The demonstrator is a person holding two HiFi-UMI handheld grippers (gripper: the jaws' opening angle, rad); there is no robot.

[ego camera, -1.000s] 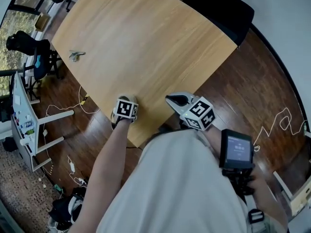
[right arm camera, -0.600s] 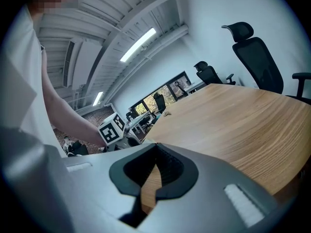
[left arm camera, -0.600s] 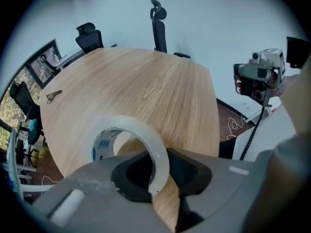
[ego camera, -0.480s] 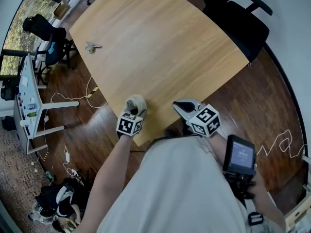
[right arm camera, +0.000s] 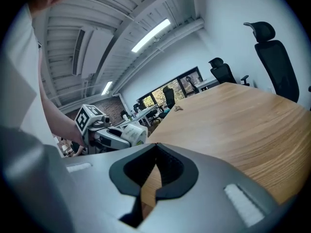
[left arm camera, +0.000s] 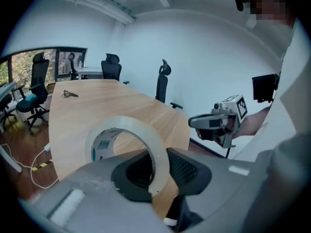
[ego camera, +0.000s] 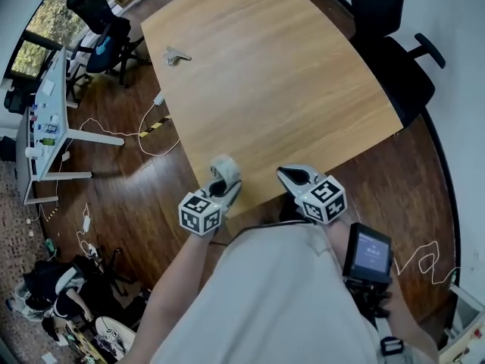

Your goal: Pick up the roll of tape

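Tape [ego camera: 224, 168]: a clear roll with a printed core, held on edge above the near edge of the desk and off the wood.
Left hand-held gripper [left arm camera: 159, 159]: its jaws have just been closing and pinch the wall of the roll. One jaw is inside the core and the other is against the outer face.
Right hand-held gripper [right arm camera: 156, 147]: its jaws are pressed together at the tips with nothing between them. It hangs beside the left one over the same near edge, apart from the tape.
Desk [ego camera: 288, 74]: light wood with rounded corners. It carries a small metal object [ego camera: 176, 54] near its far left corner, well apart from the tape.
Chair [ego camera: 390, 29]: black, on the dark floor at the desk's right side.
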